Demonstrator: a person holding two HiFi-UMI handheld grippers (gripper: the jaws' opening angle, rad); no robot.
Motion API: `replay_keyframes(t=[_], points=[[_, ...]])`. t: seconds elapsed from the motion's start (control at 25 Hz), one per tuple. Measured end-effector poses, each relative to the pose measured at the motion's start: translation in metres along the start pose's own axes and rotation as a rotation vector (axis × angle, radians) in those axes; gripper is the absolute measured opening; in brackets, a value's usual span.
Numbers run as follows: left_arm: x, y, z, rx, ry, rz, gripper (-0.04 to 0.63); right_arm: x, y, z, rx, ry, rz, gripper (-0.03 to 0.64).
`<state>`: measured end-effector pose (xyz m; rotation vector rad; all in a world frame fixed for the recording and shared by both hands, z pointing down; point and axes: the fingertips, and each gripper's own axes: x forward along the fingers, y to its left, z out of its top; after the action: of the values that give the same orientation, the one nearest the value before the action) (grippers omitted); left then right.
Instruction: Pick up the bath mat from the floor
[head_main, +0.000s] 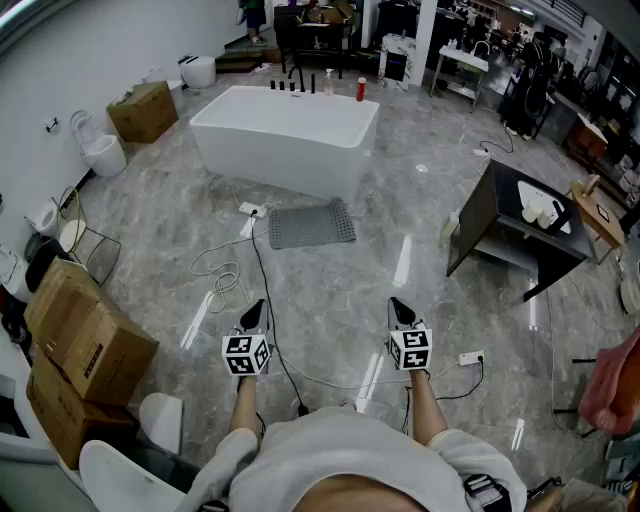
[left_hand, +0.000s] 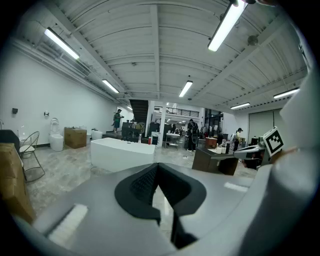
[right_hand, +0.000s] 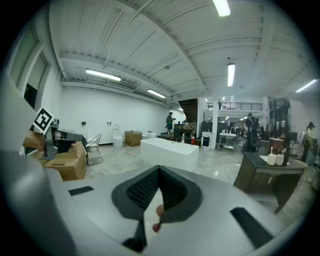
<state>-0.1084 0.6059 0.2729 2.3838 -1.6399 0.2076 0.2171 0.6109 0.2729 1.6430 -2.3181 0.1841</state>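
Evidently the pickup had not begun: the grey bath mat lay flat on the marble floor in the upper middle of the head view, its far edge just beside the white bathtub, well apart from both tools. The left gripper and right gripper were held side by side low in the frame, aimed roughly at the mat and tipped slightly down, a carrying posture by my reading. Each gripper view showed its ribbed pads pressed together with nothing between them, and neither view showed the mat. Between the person and the mat, a black cable and a looped white cable trailed across the floor from a power strip near the mat's left corner, a likely snag. Cardboard boxes stood at lower left and a dark table at right, both clear of the path.
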Motion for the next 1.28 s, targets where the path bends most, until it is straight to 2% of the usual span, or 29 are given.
replay_keyframes(t=[0.72, 0.92, 0.96, 1.0, 1.04, 1.08, 1.28], points=[[0.003, -0.008, -0.016, -0.023, 0.032, 0.004, 0.011, -0.001, -0.003, -0.017, 0.017, 0.034, 0.013, 0.014], [0.002, -0.016, -0.021, -0.034, 0.025, -0.005, 0.012, -0.005, -0.006, -0.021, 0.031, 0.011, 0.041, 0.015], [0.003, -0.019, -0.022, -0.044, 0.021, -0.021, 0.032, -0.006, -0.005, -0.02, 0.038, 0.001, 0.061, 0.034], [0.004, -0.024, -0.023, -0.057, 0.02, -0.044, 0.145, -0.006, -0.004, -0.02, 0.045, -0.007, 0.081, 0.148], [0.005, -0.028, -0.024, -0.069, 0.021, -0.067, 0.21, -0.005, -0.004, -0.019, 0.049, -0.014, 0.096, 0.217], [0.006, -0.031, -0.026, -0.075, 0.024, -0.082, 0.259, -0.005, -0.005, -0.019, 0.05, -0.017, 0.102, 0.238], [0.009, -0.044, -0.031, -0.072, 0.035, -0.084, 0.272, -0.009, -0.015, -0.022, 0.046, -0.015, 0.1, 0.253]])
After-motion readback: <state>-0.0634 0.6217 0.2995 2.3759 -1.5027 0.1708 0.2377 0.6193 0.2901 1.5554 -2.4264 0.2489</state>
